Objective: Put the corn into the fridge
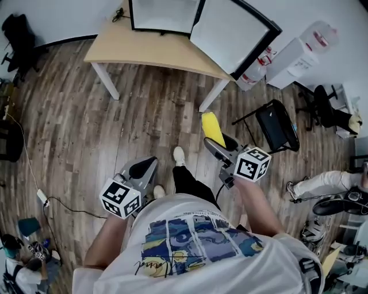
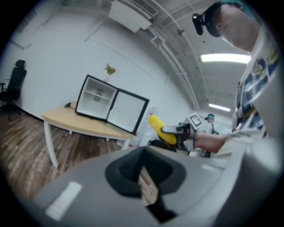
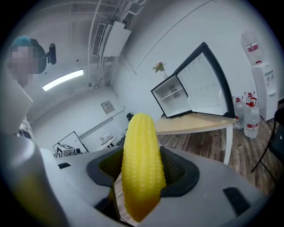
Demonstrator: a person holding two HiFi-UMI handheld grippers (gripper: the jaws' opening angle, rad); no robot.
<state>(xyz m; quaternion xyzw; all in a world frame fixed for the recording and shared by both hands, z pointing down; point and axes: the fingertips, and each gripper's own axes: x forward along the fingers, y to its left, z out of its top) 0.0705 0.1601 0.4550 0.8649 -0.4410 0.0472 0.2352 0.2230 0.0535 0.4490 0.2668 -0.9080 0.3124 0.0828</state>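
A yellow corn cob sticks up and forward from my right gripper, which is shut on its lower end; up close the corn fills the middle of the right gripper view. My left gripper hangs low at my left side, jaws together with nothing in them. The small fridge stands on a light wooden table ahead of me, its door swung wide open to the right. From the left gripper view the fridge shows bare white shelves, and the corn is in front of its door.
Water bottles and a white dispenser stand right of the table. A black folding chair is close on my right, with a seated person's leg beyond. An office chair is far left; a cable lies on the wood floor.
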